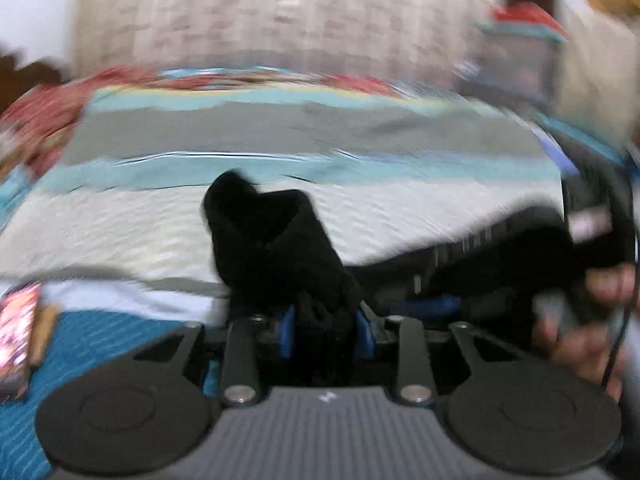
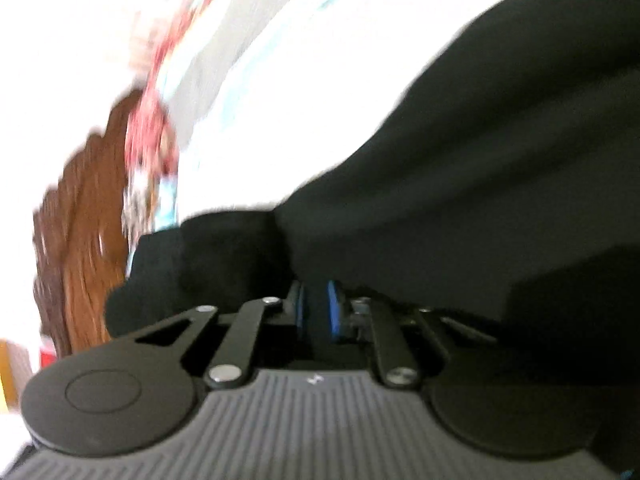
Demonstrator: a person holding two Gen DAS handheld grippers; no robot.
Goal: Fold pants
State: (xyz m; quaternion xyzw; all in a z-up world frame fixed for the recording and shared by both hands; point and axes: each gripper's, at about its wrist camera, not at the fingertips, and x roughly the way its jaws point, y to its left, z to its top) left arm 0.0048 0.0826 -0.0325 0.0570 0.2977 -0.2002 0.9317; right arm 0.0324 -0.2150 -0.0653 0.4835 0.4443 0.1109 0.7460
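Observation:
The black pants point(image 1: 276, 248) hang lifted over a striped bedspread point(image 1: 280, 136). In the left wrist view my left gripper point(image 1: 326, 330) is shut on a bunched part of the pants, cloth pinched between the blue pads point(image 1: 365, 332). The fabric stretches right toward the other hand point(image 1: 576, 328) and its gripper. In the right wrist view my right gripper point(image 2: 316, 312) is shut on the black pants point(image 2: 480, 184), which fill the right side and drape over the fingers. Both views are motion-blurred.
The bed has grey, teal, white and red floral stripes. A small colourful packet point(image 1: 18, 336) lies at the left on a blue cloth. A curtain point(image 1: 280, 12) hangs behind the bed. Brown wooden furniture point(image 2: 84, 240) shows at the left of the right wrist view.

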